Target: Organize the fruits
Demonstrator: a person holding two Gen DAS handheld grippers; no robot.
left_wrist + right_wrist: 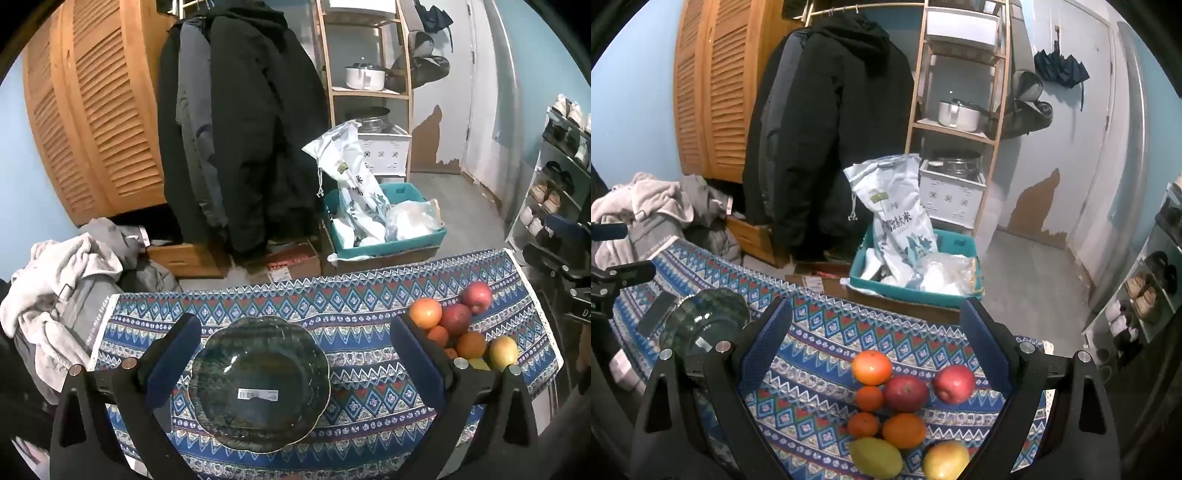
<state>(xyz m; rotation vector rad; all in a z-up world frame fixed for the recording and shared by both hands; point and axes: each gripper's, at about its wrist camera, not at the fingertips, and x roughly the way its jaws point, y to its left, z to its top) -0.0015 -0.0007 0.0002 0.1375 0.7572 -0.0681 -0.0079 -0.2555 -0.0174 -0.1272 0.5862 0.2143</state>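
In the left wrist view a dark glass bowl (258, 384) with a scalloped rim and a barcode sticker sits on the patterned blue tablecloth (351, 306). My left gripper (295, 321) hangs open above it, one finger on each side. To its right lies a pile of fruit: an orange (425, 313), a red apple (476, 297) and a yellow-green fruit (503, 352). In the right wrist view my right gripper (877, 310) stands open over that pile, holding nothing. There I see oranges (871, 367), two red apples (906, 393) and two yellowish fruits (875, 458). The bowl (705, 321) is at the left.
Beyond the table's far edge a teal bin (388, 247) with white bags stands on the floor. Dark coats (240, 129) hang behind it. A heap of clothes (62, 288) lies at the left, a shoe rack (554, 184) at the right and a wooden shelf (365, 88) at the back.
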